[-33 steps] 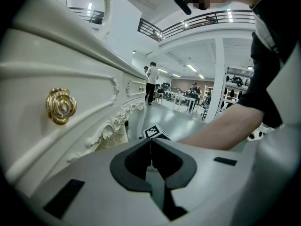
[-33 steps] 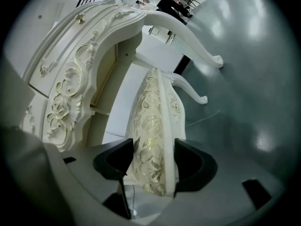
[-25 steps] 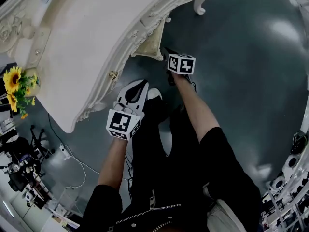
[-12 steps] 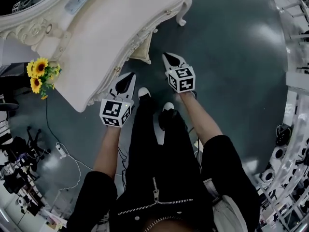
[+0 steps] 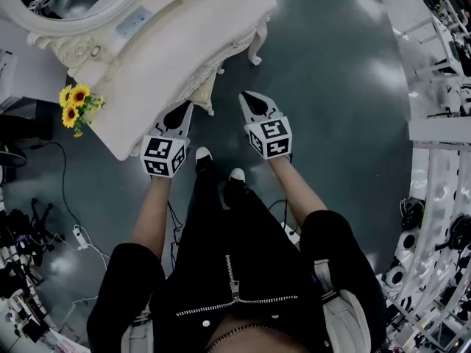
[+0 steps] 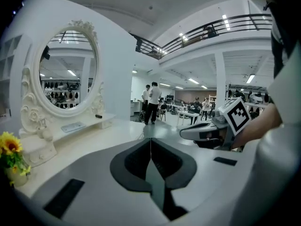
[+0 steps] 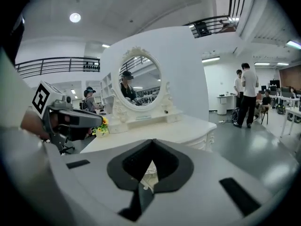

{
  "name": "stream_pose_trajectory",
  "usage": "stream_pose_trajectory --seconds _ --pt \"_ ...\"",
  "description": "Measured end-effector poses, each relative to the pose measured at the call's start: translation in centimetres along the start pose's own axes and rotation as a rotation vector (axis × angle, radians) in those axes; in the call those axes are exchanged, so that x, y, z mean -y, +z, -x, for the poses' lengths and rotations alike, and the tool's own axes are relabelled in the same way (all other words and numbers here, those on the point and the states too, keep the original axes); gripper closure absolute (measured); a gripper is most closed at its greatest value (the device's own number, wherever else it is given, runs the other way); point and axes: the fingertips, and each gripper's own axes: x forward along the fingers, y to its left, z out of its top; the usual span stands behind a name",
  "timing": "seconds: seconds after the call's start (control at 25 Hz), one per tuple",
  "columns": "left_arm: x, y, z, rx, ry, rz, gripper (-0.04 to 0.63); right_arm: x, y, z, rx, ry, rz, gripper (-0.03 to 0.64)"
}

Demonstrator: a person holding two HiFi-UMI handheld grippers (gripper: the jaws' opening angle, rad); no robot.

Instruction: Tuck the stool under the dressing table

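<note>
Head view, stool mostly under dressing table

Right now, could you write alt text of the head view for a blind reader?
Seen from above, a person in black holds the left gripper and right gripper, both shut and empty, before a white dressing table with its stool tucked underneath and sunflowers at one end.

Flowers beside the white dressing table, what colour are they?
Yellow sunflowers, green leaves; the head view shows them best.
</note>
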Motion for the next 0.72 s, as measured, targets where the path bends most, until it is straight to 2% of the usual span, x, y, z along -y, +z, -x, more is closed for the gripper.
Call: stream_pose_trajectory --seconds 0.28,0.72 --pt "0.2 5.0 2.6 0.072 0.027 -0.059 0.574 -1.0 5.8 3.9 0.109 -0.019 0.055 0.612" --pt "1.0 5.7 5.1 0.126 0.073 -0.051 0.574 -2.7 8.5 6.4 0.174 -0.004 0.117 0.614"
